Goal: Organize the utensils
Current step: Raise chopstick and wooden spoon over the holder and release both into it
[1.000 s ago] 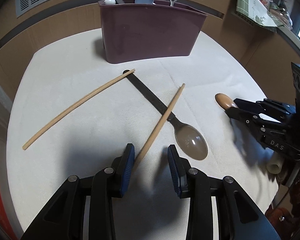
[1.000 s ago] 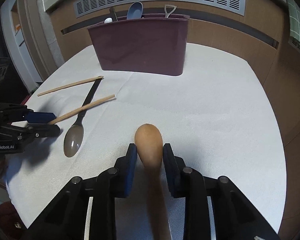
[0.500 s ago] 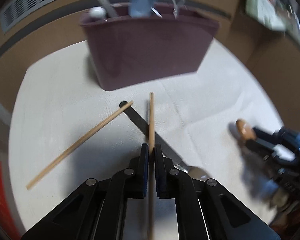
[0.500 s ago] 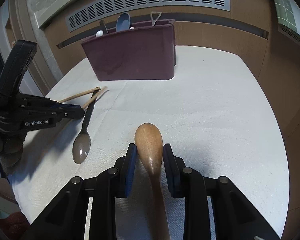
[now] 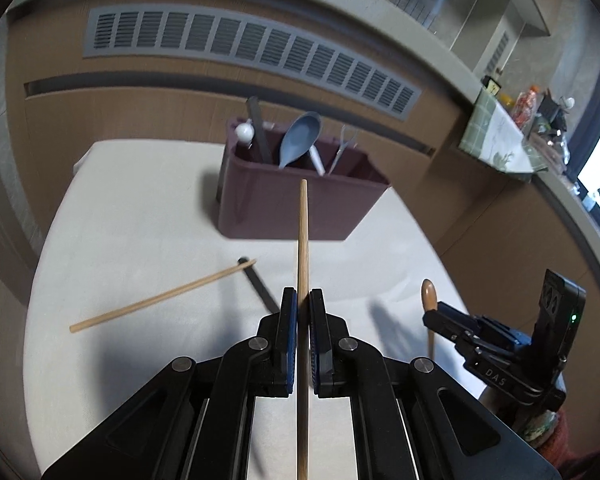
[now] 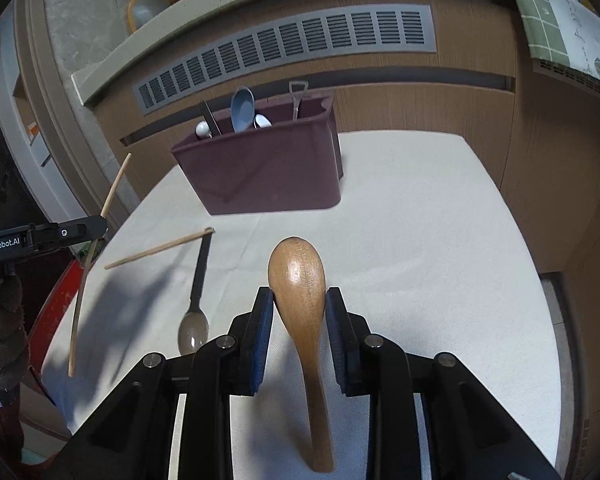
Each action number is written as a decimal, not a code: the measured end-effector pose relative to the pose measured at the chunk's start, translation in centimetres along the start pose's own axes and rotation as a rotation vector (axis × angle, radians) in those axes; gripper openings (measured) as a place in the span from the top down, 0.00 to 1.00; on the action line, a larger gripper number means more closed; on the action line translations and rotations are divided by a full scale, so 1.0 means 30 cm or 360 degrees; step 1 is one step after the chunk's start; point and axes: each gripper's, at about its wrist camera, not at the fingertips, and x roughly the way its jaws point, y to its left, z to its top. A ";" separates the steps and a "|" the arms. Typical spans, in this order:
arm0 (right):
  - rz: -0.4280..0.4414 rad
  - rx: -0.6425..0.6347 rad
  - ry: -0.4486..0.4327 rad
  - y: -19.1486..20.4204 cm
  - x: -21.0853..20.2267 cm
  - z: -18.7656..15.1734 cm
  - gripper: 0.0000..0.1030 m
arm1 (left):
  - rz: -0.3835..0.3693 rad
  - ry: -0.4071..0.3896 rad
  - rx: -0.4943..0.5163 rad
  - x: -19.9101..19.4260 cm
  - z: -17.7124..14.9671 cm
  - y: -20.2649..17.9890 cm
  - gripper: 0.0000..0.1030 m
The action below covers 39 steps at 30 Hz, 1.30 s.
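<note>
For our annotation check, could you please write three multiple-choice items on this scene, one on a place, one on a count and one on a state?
1. Where does the dark-handled spoon lie?
A. on the white cloth
B. in the maroon caddy
C. in the right tool

2. How many chopsticks lie on the cloth?
A. none
B. one
C. two

3. What is the left tool doing?
A. standing open
B. clamping a chopstick
C. clamping a spoon

Answers:
1 A: it lies flat on the cloth, in front of the caddy.
2 B: one chopstick lies there; the other chopstick is lifted.
3 B: its pads pinch the lifted chopstick, while the right tool holds the wooden spoon.
</note>
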 end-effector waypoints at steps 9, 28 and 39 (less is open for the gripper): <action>0.0032 -0.0230 -0.0447 0.116 -0.238 0.360 0.96 | -0.0018 -0.0685 0.0298 -0.301 0.359 -0.228 0.95; 0.0043 -0.0218 0.0356 0.070 0.312 0.116 0.71 | 0.0299 -0.0700 -0.0014 -0.118 0.162 0.024 0.95; -0.0144 -0.0392 0.0330 0.146 0.429 0.132 0.73 | 0.0279 -0.0701 -0.0128 -0.038 0.142 0.090 0.95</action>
